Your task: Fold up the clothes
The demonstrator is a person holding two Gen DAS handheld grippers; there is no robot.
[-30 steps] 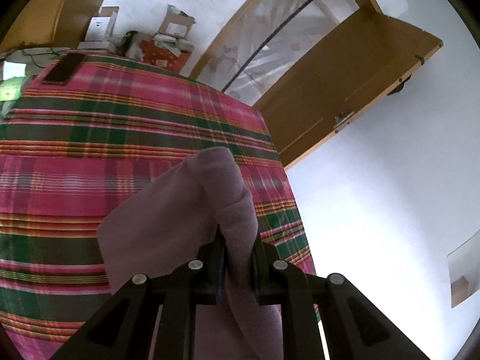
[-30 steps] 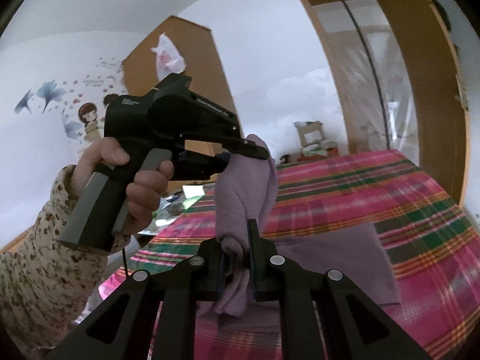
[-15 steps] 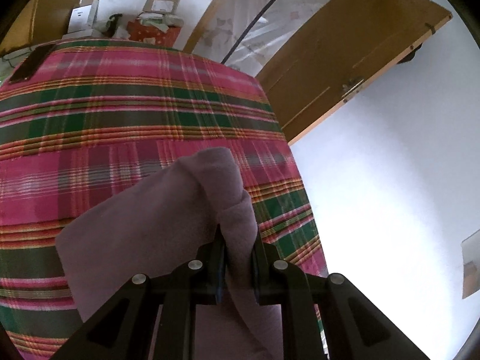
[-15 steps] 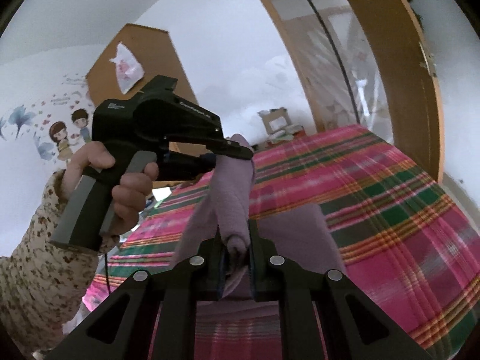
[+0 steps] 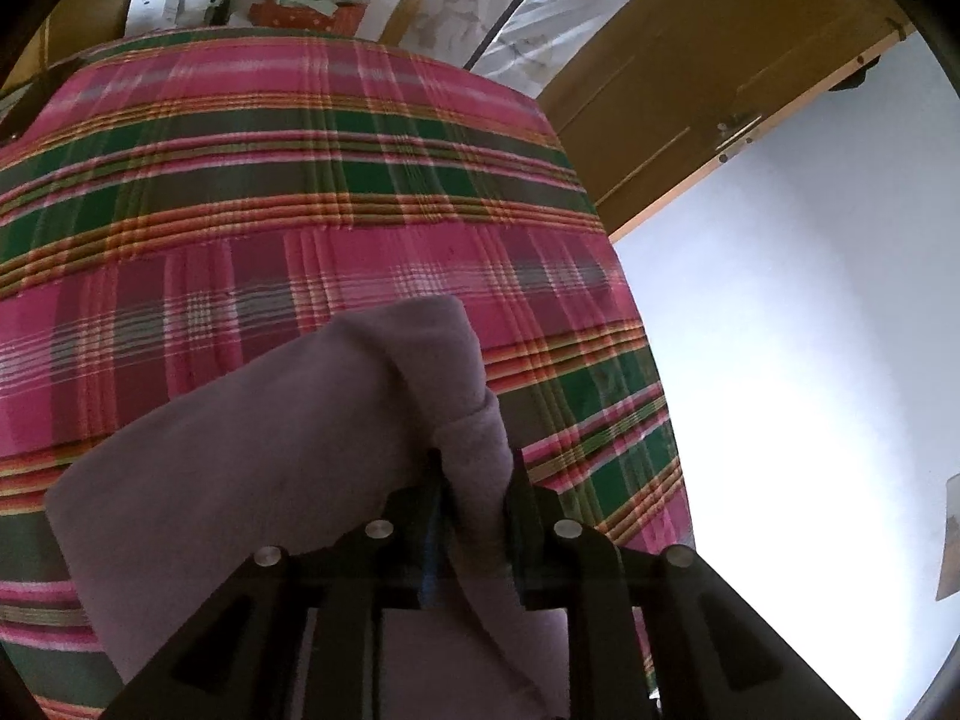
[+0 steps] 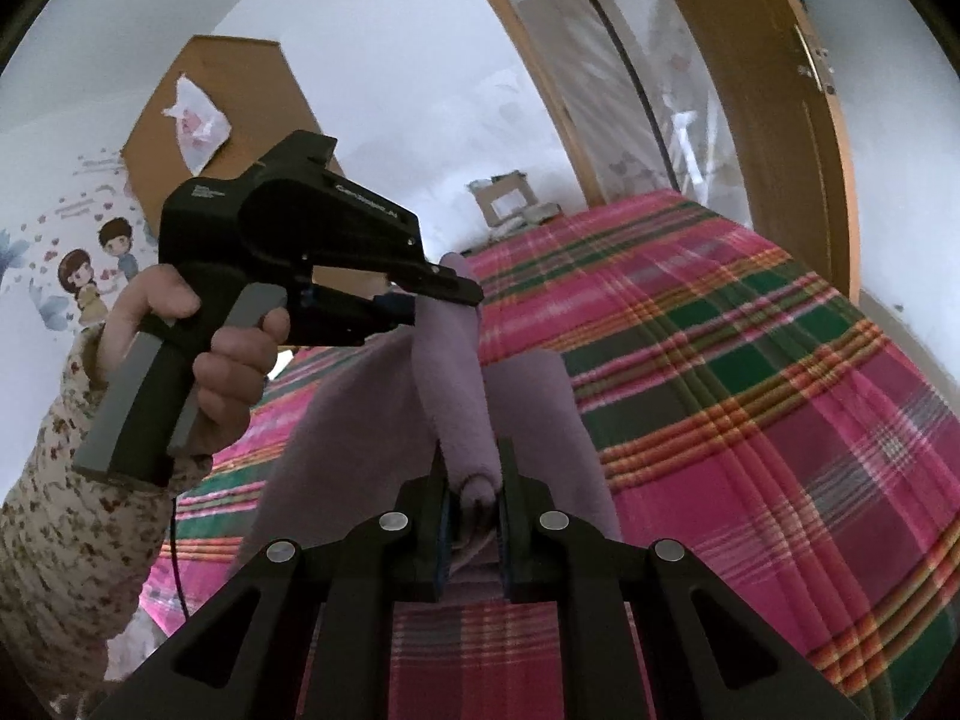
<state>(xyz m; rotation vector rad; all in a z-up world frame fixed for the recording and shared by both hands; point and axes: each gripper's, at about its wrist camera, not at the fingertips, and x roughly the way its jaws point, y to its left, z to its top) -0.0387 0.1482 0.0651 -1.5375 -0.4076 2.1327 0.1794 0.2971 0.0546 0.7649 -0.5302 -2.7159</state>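
A mauve cloth (image 5: 270, 450) hangs over the plaid bed cover (image 5: 300, 180). My left gripper (image 5: 477, 480) is shut on a bunched edge of it at the bottom of the left wrist view. My right gripper (image 6: 471, 474) is shut on another bunched edge of the same mauve cloth (image 6: 456, 372). In the right wrist view a hand holds the left gripper (image 6: 444, 294) up at the left, and the cloth runs taut from it down to my right fingers. The rest of the cloth drapes below onto the plaid bed cover (image 6: 750, 390).
Boxes and a red bag (image 5: 306, 12) stand past the bed's far end. A wooden door (image 5: 720, 78) is open at the right. A person's floral sleeve (image 6: 54, 510) is at the left, with a wooden wardrobe (image 6: 240, 96) behind it.
Both grippers have carried the cloth further over the bed. More of its flat side now spreads out to the left in the left wrist view. Both grips are unchanged.
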